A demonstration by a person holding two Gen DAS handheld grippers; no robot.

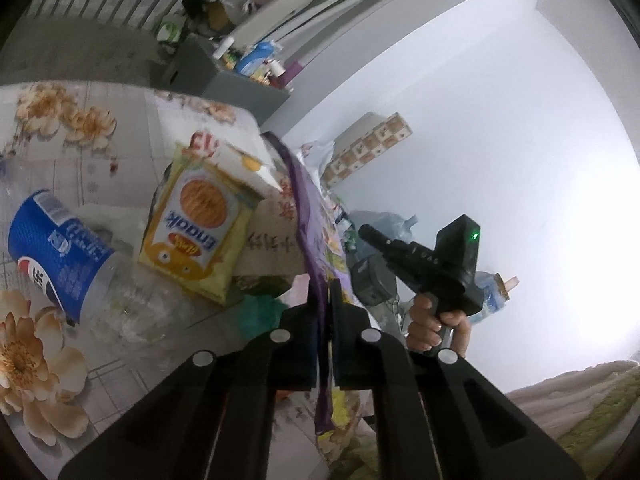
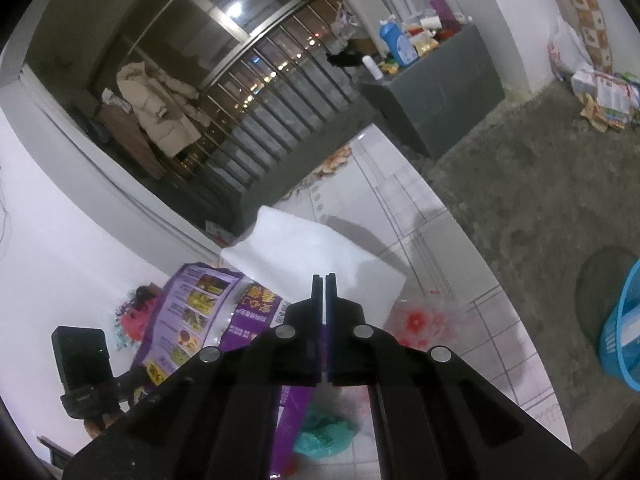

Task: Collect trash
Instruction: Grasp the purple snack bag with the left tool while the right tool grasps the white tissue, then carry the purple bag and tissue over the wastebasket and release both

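A purple snack bag hangs edge-on in the left wrist view, and my left gripper is shut on its edge. In the right wrist view the same purple bag runs under my right gripper. Its fingers are shut with a purple sliver between the pads. A hand holds the right gripper just right of the bag. A yellow snack packet, a blue Pepsi bottle and a teal plastic bag lie on the floral tablecloth.
A white foam block stands behind the bag. Crumpled clear plastic with red print lies to its right. A blue basket stands on the floor at right, and a grey cabinet with bottles is farther back.
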